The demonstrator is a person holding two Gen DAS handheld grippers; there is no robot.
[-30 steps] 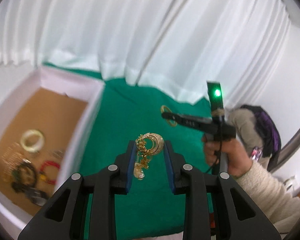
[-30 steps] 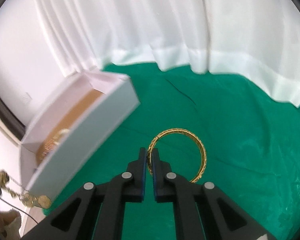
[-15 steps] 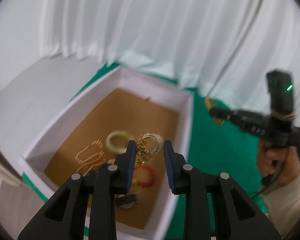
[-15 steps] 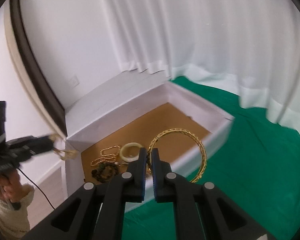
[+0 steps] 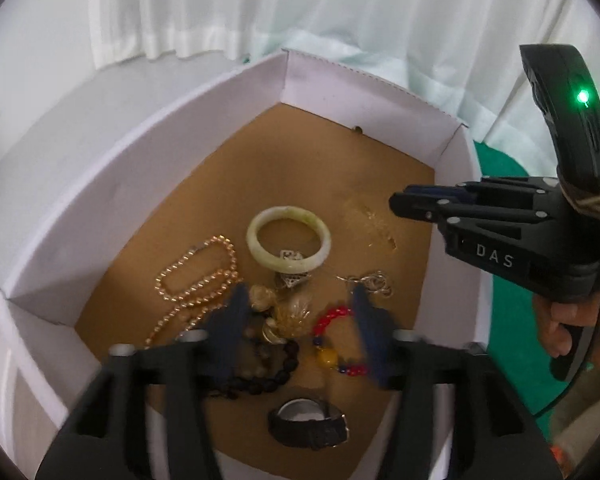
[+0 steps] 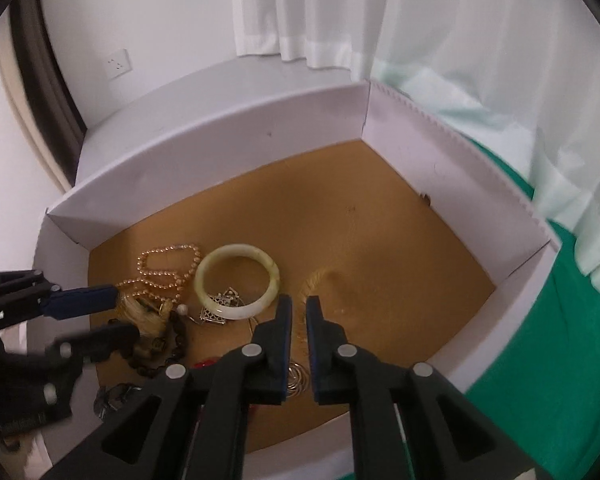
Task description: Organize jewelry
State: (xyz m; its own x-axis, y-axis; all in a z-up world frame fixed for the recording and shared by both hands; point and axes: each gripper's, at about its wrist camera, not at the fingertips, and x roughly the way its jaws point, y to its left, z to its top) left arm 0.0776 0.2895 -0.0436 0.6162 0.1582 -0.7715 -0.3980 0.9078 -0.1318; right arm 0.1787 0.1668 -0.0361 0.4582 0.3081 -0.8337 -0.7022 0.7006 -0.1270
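The gold bangle [image 6: 320, 280] is just a yellow blur inside the box [image 6: 220, 152], over the brown floor and right in front of the right gripper [image 6: 299, 312]. I cannot tell if it is lying on the floor. The right gripper's two fingers have a small gap between them and pinch nothing. The gold earring [image 5: 290, 314] is a blur too. It sits low in the box between the fingers of the left gripper [image 5: 300, 304], and those fingers are spread wide and do not touch it. More jewelry lies on the brown floor around it. A pale green bangle [image 5: 288, 240] lies flat near the middle, with a silver pendant [image 5: 294, 276] at its near edge. A pearl necklace [image 5: 196, 276] is just left of the green bangle. A red bead bracelet [image 5: 332, 320] is on the right, next to a dark bead bracelet [image 5: 268, 372]. Some thin silver rings [image 5: 374, 284] lie near the red beads. A black watch [image 5: 308, 426] lies closest to the near wall. The box is white and sits on a green cloth [image 5: 504, 300]. A white curtain [image 5: 340, 0] hangs behind it.
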